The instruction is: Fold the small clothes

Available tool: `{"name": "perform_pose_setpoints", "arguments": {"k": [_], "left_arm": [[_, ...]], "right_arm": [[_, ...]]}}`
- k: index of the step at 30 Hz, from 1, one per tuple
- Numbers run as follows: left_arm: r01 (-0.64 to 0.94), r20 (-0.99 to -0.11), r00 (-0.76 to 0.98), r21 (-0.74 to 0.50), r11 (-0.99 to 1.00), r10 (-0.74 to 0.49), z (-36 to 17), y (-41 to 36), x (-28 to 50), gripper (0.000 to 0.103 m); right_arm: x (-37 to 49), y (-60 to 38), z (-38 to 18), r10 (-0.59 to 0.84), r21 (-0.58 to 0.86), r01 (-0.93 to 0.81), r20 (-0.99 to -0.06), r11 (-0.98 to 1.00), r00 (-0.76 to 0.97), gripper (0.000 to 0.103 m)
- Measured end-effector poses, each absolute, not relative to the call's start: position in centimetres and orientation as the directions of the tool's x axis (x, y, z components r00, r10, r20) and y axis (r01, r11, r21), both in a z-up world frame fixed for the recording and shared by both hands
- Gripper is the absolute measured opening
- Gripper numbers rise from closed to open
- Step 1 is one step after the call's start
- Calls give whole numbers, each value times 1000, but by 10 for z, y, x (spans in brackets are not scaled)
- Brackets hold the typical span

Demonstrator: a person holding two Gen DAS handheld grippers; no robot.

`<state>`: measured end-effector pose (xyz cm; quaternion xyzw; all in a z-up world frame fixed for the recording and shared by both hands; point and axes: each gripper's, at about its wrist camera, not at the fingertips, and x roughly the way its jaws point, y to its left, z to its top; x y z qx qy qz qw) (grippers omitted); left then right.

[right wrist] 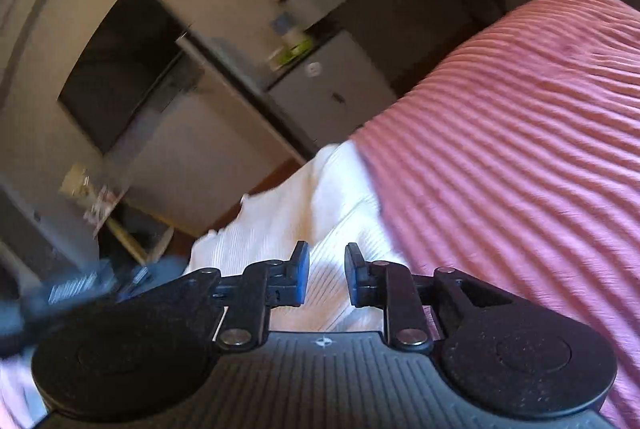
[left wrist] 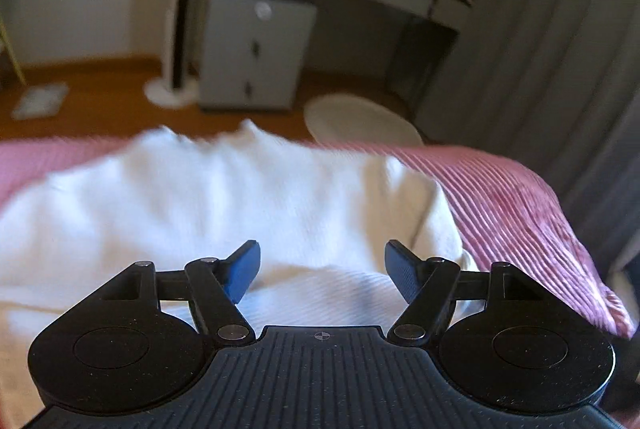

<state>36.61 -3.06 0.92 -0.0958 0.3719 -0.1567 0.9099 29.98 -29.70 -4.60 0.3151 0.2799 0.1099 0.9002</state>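
Left gripper released, wide, over white garment; right gripper barely parted, nothing pinched. Rec: regrip corners, smooth on pink bedspread before nxt fold.

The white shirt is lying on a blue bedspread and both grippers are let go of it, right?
Not quite. The bedspread is pink and ribbed, not blue, as the right wrist view shows. The rest holds: the white shirt lies on it, and the left gripper and right gripper both stand open, gripping nothing.
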Motion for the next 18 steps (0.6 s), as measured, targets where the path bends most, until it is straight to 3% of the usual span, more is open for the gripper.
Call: {"name": "perform_pose_setpoints", "arguments": {"k": [4,9,11,12,14,18], "left_arm": [[254,-696,548,-389,886,-463,-12,-45,390,71],[287,-739,485,-370,884,-467,-27,-52,398,50],[295,-723,492,-387,874,-486,-26,-50,398,16],[294,-716,495,-395,870,-492,-25,-50,398,10],[307,-700,511,-394,866,-499,-21,-52,393,3],[369,-609,616,-337,866,-500,1,-58,383,2]], "right_arm": [[315,-284,-61,383,596,24,-546,802,745,16],[320,-287,-61,391,603,25,-549,798,739,13],[320,-287,-60,390,600,24,-549,800,739,13],[319,-286,-59,389,599,24,-549,801,740,13],[318,-287,-58,389,599,23,-548,800,740,13],[320,-285,-57,392,605,24,-545,796,741,13]]}}
